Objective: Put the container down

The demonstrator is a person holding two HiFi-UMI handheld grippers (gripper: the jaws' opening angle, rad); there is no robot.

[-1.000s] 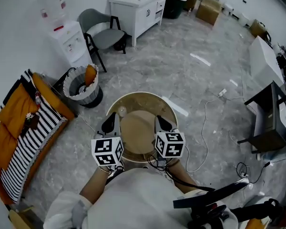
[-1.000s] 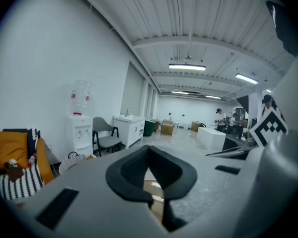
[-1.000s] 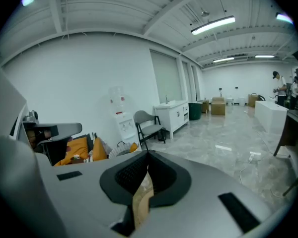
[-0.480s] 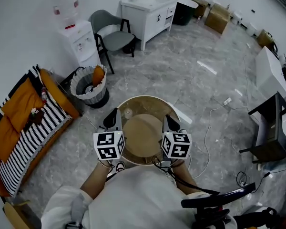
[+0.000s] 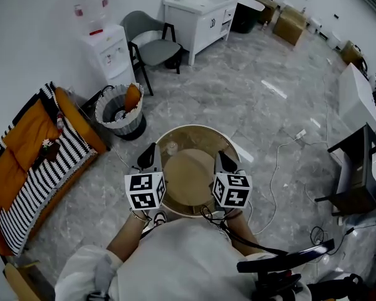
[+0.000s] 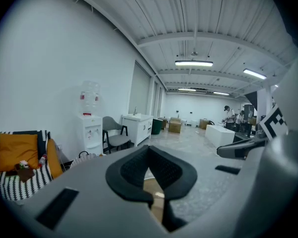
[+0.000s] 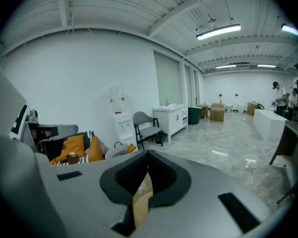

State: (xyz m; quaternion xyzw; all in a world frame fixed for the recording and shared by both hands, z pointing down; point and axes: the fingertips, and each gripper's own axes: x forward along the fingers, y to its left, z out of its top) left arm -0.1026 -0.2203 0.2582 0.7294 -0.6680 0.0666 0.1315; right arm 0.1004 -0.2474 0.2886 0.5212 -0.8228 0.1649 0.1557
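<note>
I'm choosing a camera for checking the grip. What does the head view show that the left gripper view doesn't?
Head view only: the whole round container, with the left gripper and right gripper on opposite sides of its rim. Left gripper view only: its jaws shut on that rim, ceiling lights, distant people. Both: water dispenser, chair, white cabinet.

Left tongs [image 5: 151,157] and right tongs [image 5: 224,162] level, side by side before the torso [image 5: 182,256], each pinched on opposite rims of the container [image 5: 194,130]
</note>
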